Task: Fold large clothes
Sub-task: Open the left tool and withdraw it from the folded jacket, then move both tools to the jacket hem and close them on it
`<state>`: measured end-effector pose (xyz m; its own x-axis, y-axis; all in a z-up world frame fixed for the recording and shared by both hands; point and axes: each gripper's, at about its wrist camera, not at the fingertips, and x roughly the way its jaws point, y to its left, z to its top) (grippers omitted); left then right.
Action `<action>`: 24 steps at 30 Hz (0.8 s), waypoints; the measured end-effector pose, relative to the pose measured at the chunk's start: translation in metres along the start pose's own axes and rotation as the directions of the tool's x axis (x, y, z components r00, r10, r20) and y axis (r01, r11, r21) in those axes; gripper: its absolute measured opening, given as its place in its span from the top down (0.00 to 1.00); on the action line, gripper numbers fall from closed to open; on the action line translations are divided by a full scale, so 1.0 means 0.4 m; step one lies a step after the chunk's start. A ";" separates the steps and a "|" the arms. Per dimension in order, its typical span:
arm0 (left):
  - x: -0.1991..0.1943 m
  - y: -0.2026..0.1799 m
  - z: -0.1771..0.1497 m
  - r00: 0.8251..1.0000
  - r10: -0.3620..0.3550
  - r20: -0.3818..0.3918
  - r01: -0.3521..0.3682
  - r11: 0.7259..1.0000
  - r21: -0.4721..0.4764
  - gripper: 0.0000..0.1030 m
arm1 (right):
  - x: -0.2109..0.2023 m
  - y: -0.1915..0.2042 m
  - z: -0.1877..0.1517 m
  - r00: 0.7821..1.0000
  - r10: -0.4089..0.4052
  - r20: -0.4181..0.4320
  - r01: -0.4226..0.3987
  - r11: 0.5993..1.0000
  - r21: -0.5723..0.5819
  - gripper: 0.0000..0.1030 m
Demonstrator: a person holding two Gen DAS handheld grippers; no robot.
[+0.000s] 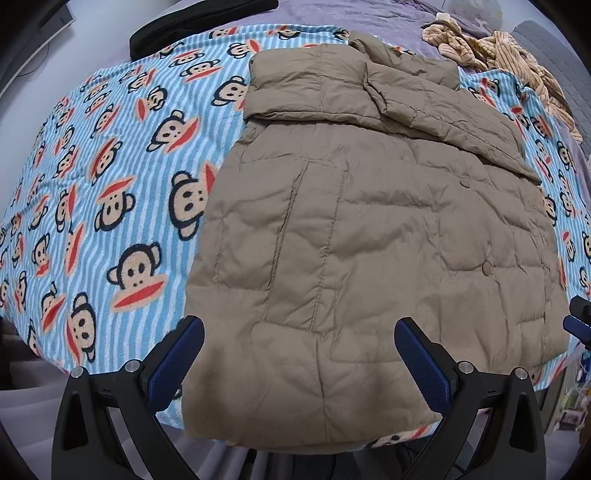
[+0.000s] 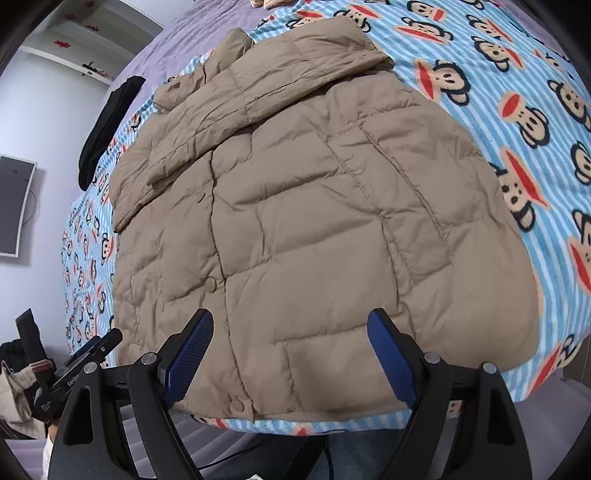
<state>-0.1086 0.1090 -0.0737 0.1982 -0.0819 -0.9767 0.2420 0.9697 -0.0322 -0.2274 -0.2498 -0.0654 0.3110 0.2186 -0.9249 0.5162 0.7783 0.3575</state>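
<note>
Monkey blanket (image 1: 110, 177) on the bed holds your coat (image 1: 369, 240), mid-frame. Both hand-held grippers, left (image 1: 299, 354) and right (image 2: 290, 347), hang released at its hem. Puffy cloth may slip out.

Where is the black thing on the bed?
The black cloth lies at the bed's far edge, upper left in the left wrist view, touching the monkey blanket, apart from the tan jacket.

Matt quilted tan jacket (image 1: 369, 240) on fuzzy cloth blanket (image 1: 110, 184).
</note>
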 end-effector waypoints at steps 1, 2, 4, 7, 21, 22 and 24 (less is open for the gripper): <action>-0.002 0.010 -0.008 1.000 0.000 -0.007 0.000 1.000 -0.004 0.00 | -0.006 0.006 -0.012 1.000 0.007 0.002 -0.007 1.000 0.005 0.15; -0.005 0.019 -0.014 1.000 -0.002 -0.014 0.002 1.000 -0.008 0.00 | -0.010 0.011 -0.022 1.000 0.011 0.002 -0.011 1.000 0.010 0.15; -0.011 0.033 -0.027 1.000 -0.009 -0.023 0.008 1.000 -0.011 0.00 | -0.022 0.019 -0.042 1.000 0.010 0.006 -0.010 1.000 0.023 0.15; -0.022 0.042 -0.042 1.000 0.002 -0.024 -0.002 1.000 -0.010 0.00 | -0.042 0.026 -0.068 1.000 0.012 0.009 -0.013 1.000 0.027 0.00; -0.042 -0.009 -0.097 0.999 0.028 -0.041 -0.031 0.997 -0.072 0.00 | -0.087 -0.031 -0.059 0.998 0.005 -0.067 -0.004 1.000 0.023 0.00; -0.038 -0.011 -0.103 0.998 0.035 -0.047 -0.039 0.997 -0.073 0.00 | -0.095 -0.051 -0.058 0.998 0.002 -0.063 0.000 0.999 0.039 0.00; -0.026 -0.007 -0.116 0.997 0.020 -0.068 -0.026 0.996 -0.086 0.00 | -0.099 -0.094 -0.059 0.997 0.021 -0.068 -0.015 0.996 0.088 0.00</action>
<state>-0.1553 0.1179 -0.0731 0.1378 -0.0465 -0.9894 0.1539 0.9878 -0.0250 -0.2779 -0.2738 -0.0451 0.2667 0.2748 -0.9238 0.5796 0.7201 0.3816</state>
